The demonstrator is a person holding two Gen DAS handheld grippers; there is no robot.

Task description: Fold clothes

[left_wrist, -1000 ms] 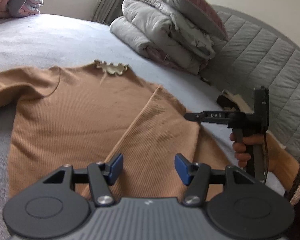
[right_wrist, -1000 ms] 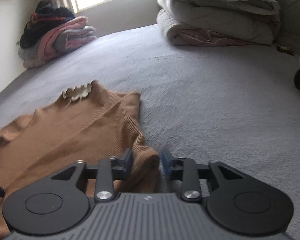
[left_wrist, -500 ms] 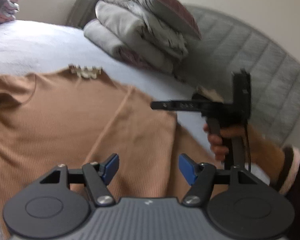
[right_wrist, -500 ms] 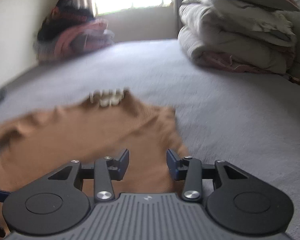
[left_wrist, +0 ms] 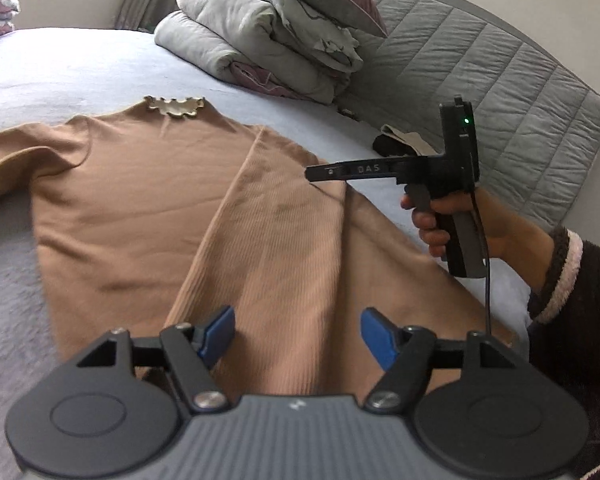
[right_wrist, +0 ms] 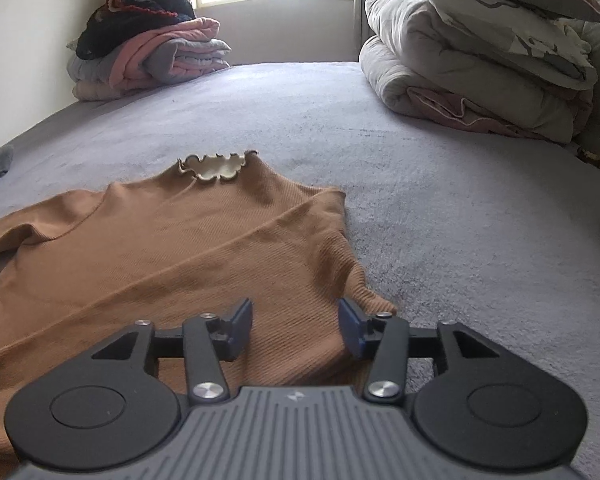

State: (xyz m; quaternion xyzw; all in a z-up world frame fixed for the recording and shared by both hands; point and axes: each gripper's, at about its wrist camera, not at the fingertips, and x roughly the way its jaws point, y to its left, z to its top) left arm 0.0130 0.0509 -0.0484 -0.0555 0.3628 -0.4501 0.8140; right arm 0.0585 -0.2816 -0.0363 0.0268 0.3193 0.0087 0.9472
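A tan ribbed sweater (left_wrist: 148, 208) with a cream frilled collar (left_wrist: 175, 105) lies flat on the grey bed. One sleeve (left_wrist: 284, 240) is folded inward over the body. The other sleeve (left_wrist: 16, 152) stretches out to the left. My left gripper (left_wrist: 298, 338) hovers over the sweater's lower part, its jaws opening and nothing between them. My right gripper (right_wrist: 296, 326) stands above the folded sleeve's end (right_wrist: 364, 300), its jaws also opening, the blue pads clear of the cloth. In the left wrist view a hand (left_wrist: 456, 220) holds the right gripper's body (left_wrist: 456, 176) above the sweater's right edge.
Folded grey quilts with a pillow (right_wrist: 480, 60) are stacked by the quilted headboard (left_wrist: 500, 92). A pile of folded clothes (right_wrist: 148, 56) sits at the far left under the window. A small dark and beige item (left_wrist: 400, 142) lies near the headboard. Grey bedcover (right_wrist: 440, 220) spreads to the right.
The right gripper let go of the sleeve end, which now lies on the bed, and its jaws widened. The left gripper's jaws also widened and it shifted over the sweater.
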